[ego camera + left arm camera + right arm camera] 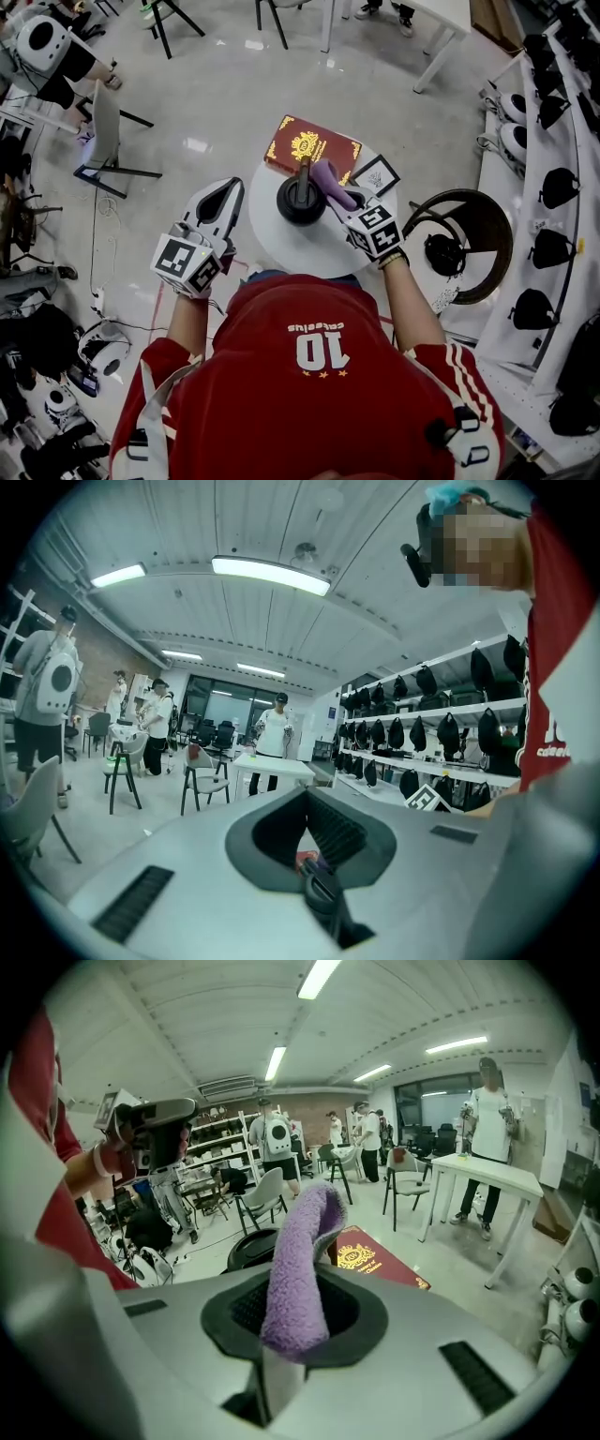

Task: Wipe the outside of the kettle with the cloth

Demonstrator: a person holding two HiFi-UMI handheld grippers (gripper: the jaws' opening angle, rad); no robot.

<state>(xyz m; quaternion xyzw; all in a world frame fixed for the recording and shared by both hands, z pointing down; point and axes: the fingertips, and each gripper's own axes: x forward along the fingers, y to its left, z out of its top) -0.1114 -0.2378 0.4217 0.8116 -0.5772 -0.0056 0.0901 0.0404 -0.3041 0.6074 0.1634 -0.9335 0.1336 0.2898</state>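
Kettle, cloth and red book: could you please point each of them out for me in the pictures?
kettle [300, 201]: head view, on its black top.
cloth [293, 1269]: right gripper view, on the middle of the purple strip.
red book [307, 146]: head view, on the cover's gold emblem.

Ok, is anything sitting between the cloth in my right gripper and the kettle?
Nothing visible does. The cloth stands up from the right gripper, whose jaws are shut on it, and the kettle is just beyond it on the round table. The red book lies behind the kettle, off the path.
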